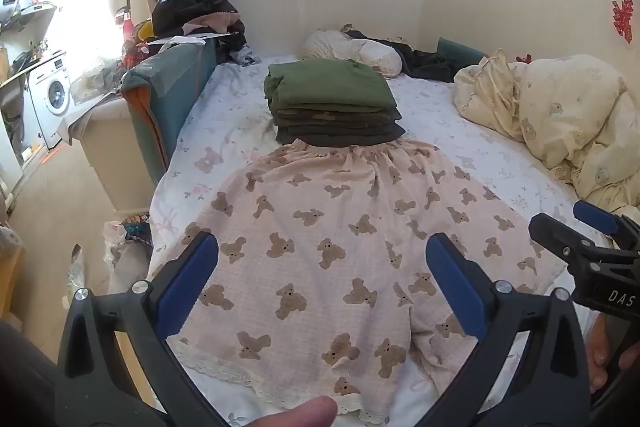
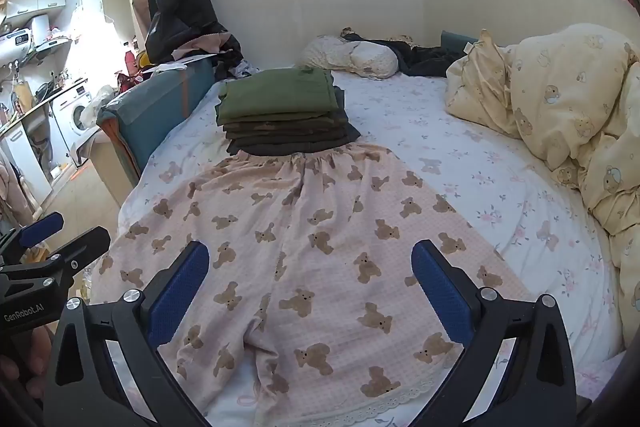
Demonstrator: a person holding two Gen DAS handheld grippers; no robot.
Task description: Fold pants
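Pink pants with a brown teddy-bear print (image 1: pixel 320 247) lie flat on the bed, waistband at the far end, lace-trimmed leg hems nearest me; they also show in the right wrist view (image 2: pixel 320 247). My left gripper (image 1: pixel 322 267) is open and empty, hovering over the left leg near its hem. My right gripper (image 2: pixel 310 275) is open and empty over the right leg. The right gripper shows at the right edge of the left wrist view (image 1: pixel 576 227); the left gripper shows at the left edge of the right wrist view (image 2: pixel 60 231).
A stack of folded green and dark clothes (image 1: pixel 332 103) sits just beyond the waistband. A cream bear-print duvet (image 1: pixel 560 123) is bunched at the right. Pillows and dark clothes (image 1: pixel 360 53) lie by the far wall. The bed's left edge (image 1: pixel 160 187) drops to the floor.
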